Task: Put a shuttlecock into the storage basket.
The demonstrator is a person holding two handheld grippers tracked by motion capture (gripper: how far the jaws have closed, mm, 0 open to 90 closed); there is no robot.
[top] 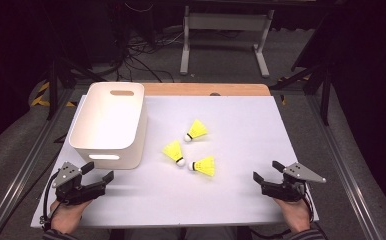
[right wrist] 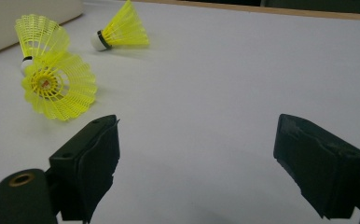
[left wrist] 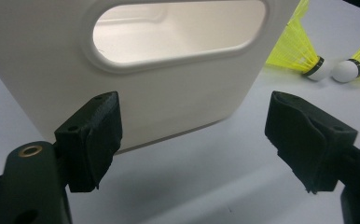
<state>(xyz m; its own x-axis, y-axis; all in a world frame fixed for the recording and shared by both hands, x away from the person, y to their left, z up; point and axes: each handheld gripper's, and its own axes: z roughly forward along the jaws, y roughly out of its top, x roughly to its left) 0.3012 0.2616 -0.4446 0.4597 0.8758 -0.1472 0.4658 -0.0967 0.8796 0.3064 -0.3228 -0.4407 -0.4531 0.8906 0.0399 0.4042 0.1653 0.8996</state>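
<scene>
White table (top: 241, 200), 3 shuttlecocks (top: 175, 151), both grippers (top: 97, 172) wide, empty.

The left tongs (top: 99, 170) sit low in the person's left hand (top: 67, 212), jaws spread wide with nothing between them, tips pointing forward and a little inward toward the right tongs (top: 266, 170). Those rest in the right hand (top: 296, 212), jaws also wide apart and empty, angled inward the opposite way. Both forearms lie well apart behind their tongs.
</scene>
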